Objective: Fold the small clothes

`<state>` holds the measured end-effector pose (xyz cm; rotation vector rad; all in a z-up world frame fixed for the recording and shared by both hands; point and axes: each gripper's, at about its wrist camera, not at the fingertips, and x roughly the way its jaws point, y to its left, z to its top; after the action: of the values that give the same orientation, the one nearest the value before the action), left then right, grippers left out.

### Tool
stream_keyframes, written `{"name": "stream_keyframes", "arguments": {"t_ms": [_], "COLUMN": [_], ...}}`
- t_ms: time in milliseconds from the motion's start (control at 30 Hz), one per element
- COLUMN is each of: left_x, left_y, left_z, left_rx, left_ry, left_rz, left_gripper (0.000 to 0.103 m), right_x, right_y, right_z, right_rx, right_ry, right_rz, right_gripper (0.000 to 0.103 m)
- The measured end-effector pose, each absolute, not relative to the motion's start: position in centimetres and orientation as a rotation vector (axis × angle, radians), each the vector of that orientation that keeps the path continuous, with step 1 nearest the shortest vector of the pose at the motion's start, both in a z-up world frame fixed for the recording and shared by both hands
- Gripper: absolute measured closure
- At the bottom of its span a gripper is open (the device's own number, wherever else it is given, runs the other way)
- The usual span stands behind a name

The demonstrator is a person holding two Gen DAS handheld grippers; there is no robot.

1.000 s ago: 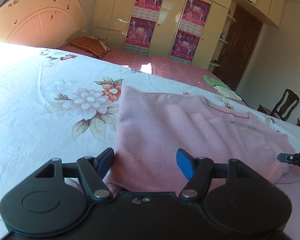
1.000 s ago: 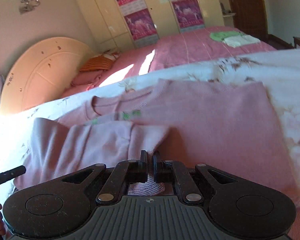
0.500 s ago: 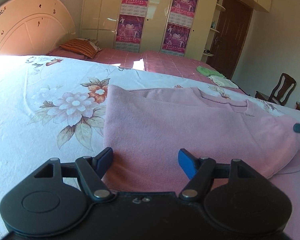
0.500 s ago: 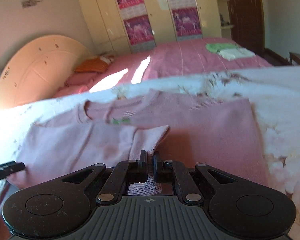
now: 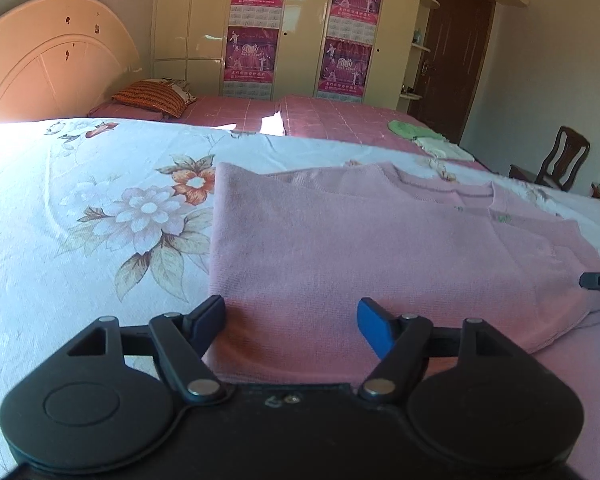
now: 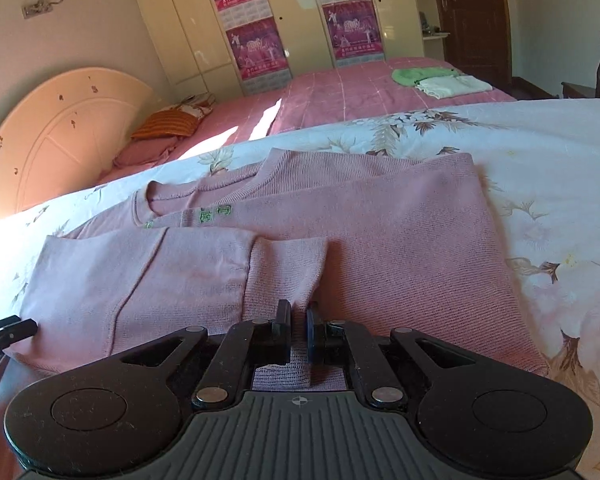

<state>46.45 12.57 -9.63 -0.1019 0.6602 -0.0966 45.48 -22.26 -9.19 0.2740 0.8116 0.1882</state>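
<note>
A pink knit sweater (image 5: 360,248) lies flat on the floral bedsheet (image 5: 100,208), partly folded, with its neckline away from me. My left gripper (image 5: 292,316) is open, its blue-padded fingers spread over the sweater's near edge, holding nothing. In the right wrist view the sweater (image 6: 400,240) has one sleeve (image 6: 284,272) folded across its body. My right gripper (image 6: 299,322) is shut on the cuff end of that sleeve, low over the sweater. A tip of the other gripper shows at the edge of each view.
A second bed with a pink cover (image 6: 360,88) lies behind, with folded green and white clothes (image 6: 440,80) and an orange pillow (image 5: 152,98) on it. A cream headboard (image 5: 52,64), wardrobes with posters (image 5: 256,28), a dark door (image 5: 452,52) and a wooden chair (image 5: 556,160) stand beyond.
The sleeve held by my right gripper has been carried across and laid flat on the sweater's body. Both views have pulled back and levelled; the left gripper stays open.
</note>
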Motion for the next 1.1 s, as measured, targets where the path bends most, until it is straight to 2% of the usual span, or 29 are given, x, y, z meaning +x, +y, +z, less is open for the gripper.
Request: {"name": "stream_keyframes", "arguments": {"t_ms": [133, 400, 467, 600, 867, 967, 1100], "left_x": [47.9, 56.3, 58.1, 56.8, 49.2, 49.0, 48.1], "left_y": [12.1, 11.3, 11.8, 12.9, 6.2, 4.0, 4.6], "left_z": [-8.0, -9.2, -11.1, -10.7, -9.0, -11.0, -9.7], "left_rx": [-0.109, -0.079, -0.06, -0.087, -0.135, -0.07, -0.041], "left_ry": [0.602, 0.643, 0.725, 0.707, 0.646, 0.742, 0.717], "left_rz": [-0.116, -0.14, -0.176, -0.173, -0.225, -0.197, -0.167], "left_gripper": [0.027, 0.027, 0.024, 0.025, 0.022, 0.021, 0.022], "right_x": [45.8, 51.2, 51.8, 50.9, 46.9, 46.8, 46.4], "right_y": [-22.2, -16.7, -16.9, -19.8, -15.0, -13.1, -14.5], "right_z": [-6.7, -8.3, -10.3, -10.7, -8.0, -9.8, -8.0], "right_rx": [0.283, 0.222, 0.206, 0.339, 0.19, 0.088, 0.1], "right_ry": [0.694, 0.779, 0.82, 0.799, 0.776, 0.854, 0.817], "right_rz": [0.145, 0.303, 0.297, 0.298, 0.4, 0.366, 0.301], "right_gripper": [0.099, 0.099, 0.099, 0.101, 0.1, 0.1, 0.1]}}
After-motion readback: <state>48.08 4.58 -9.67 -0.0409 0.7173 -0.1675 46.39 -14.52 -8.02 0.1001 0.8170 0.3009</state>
